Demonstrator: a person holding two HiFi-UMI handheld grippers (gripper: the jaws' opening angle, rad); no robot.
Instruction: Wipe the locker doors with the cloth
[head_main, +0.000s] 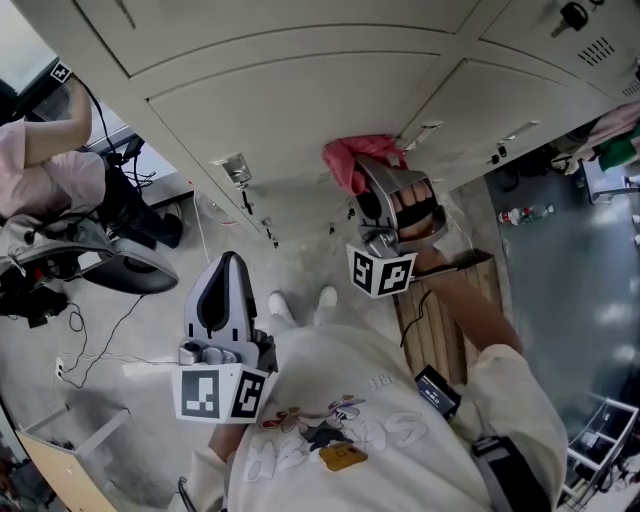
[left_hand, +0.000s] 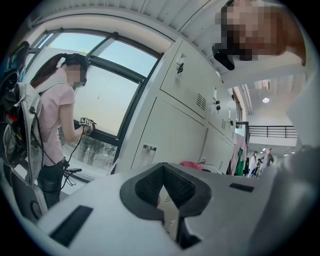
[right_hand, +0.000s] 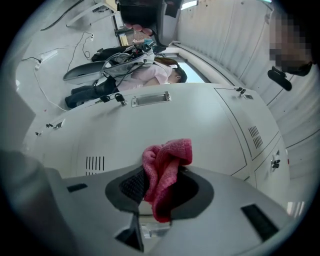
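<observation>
I keep pink cloth clamped in right gripper, bunched up at locker door. Left gripper closed, empty, off door. Wiping step; next, sweep cloth across panel with steady pressure.

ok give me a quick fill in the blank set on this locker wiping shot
1. The right tool is shut on the ____.
2. The left tool is shut with ____ between its jaws.
3. In the right gripper view, the vent slots in the locker door lie to the ____ of the cloth.
4. In the left gripper view, another person stands by the ____.

Missing words: cloth; nothing; left; window
</observation>
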